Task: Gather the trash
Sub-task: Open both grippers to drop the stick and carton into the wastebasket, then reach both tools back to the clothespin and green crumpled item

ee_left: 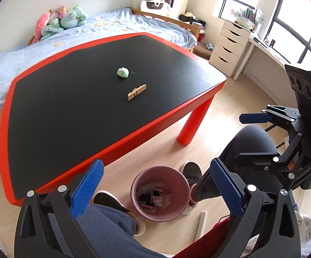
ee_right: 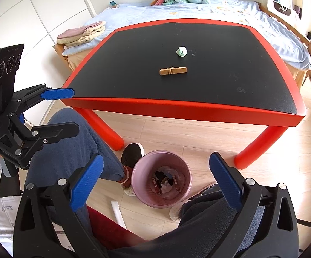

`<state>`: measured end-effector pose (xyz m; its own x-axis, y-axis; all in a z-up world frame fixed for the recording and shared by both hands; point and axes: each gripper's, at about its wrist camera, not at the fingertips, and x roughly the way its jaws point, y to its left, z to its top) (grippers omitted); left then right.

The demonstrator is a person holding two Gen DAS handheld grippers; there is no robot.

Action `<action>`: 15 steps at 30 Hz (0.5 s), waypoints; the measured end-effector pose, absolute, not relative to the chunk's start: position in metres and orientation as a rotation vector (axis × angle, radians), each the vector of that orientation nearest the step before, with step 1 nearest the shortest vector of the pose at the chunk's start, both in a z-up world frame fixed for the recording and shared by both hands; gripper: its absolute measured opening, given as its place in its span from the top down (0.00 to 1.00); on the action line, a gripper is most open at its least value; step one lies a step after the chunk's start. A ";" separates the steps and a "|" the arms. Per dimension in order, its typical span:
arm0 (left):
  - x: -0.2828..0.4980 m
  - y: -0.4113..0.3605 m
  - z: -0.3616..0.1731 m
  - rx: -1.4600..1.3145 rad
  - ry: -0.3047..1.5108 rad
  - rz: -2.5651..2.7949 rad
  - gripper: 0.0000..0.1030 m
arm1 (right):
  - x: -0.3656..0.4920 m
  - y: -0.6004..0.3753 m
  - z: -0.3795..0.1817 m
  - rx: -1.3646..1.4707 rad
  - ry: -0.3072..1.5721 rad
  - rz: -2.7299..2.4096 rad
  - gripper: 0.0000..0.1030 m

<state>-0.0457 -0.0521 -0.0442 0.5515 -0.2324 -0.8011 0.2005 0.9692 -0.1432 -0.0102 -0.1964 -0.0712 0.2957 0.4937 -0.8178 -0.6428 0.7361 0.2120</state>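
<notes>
Both the left hand-held gripper (ee_left: 155,190) and right hand-held gripper (ee_right: 155,182) hang wide and empty over the pink bin (ee_left: 159,193), probably after dropping; crumpled wad (ee_left: 123,72) and clothespin (ee_left: 137,92) wait beyond on the table (ee_left: 69,107)

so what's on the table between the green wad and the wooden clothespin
Nothing: only bare black tabletop separates the green wad from the wooden clothespin. Both wrist views show that stretch bare.

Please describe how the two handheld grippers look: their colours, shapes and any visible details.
Both the left gripper and the right gripper have black angular frames with silver round bolts and blue textured finger pads. Each carries a black upright block with three round lenses.
</notes>
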 end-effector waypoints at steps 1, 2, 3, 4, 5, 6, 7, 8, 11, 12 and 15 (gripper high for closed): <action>-0.046 -0.052 -0.044 -0.037 0.953 -0.257 0.08 | -0.010 -0.196 -0.071 -0.169 1.020 0.758 0.05; -0.046 -0.052 -0.044 -0.037 0.953 -0.257 0.08 | -0.010 -0.197 -0.071 -0.170 1.020 0.756 0.05; -0.046 -0.052 -0.044 -0.037 0.954 -0.258 0.07 | -0.009 -0.197 -0.070 -0.168 1.020 0.756 0.05; -0.046 -0.052 -0.044 -0.037 0.954 -0.259 0.08 | -0.009 -0.197 -0.070 -0.166 1.019 0.756 0.05; -0.046 -0.052 -0.044 -0.036 0.954 -0.261 0.07 | -0.008 -0.197 -0.069 -0.162 1.020 0.755 0.05; -0.046 -0.052 -0.043 -0.035 0.954 -0.262 0.08 | -0.008 -0.198 -0.069 -0.158 1.022 0.754 0.05; -0.046 -0.052 -0.043 -0.034 0.953 -0.262 0.08 | -0.007 -0.198 -0.068 -0.154 1.022 0.753 0.05; -0.045 -0.052 -0.043 -0.034 0.954 -0.263 0.07 | -0.005 -0.198 -0.068 -0.151 1.022 0.751 0.05; -0.045 -0.052 -0.042 -0.032 0.954 -0.264 0.08 | -0.002 -0.198 -0.066 -0.154 1.019 0.749 0.05; -0.044 -0.052 -0.042 -0.031 0.953 -0.265 0.07 | 0.000 -0.198 -0.065 -0.156 1.017 0.747 0.05; -0.043 -0.051 -0.041 -0.031 0.953 -0.266 0.07 | 0.005 -0.198 -0.062 -0.154 1.009 0.742 0.05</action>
<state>-0.0428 -0.0508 -0.0411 0.5495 -0.2383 -0.8008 0.2113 0.9669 -0.1428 0.0046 -0.1979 -0.0623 0.3140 0.4921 -0.8119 -0.6283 0.7488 0.2109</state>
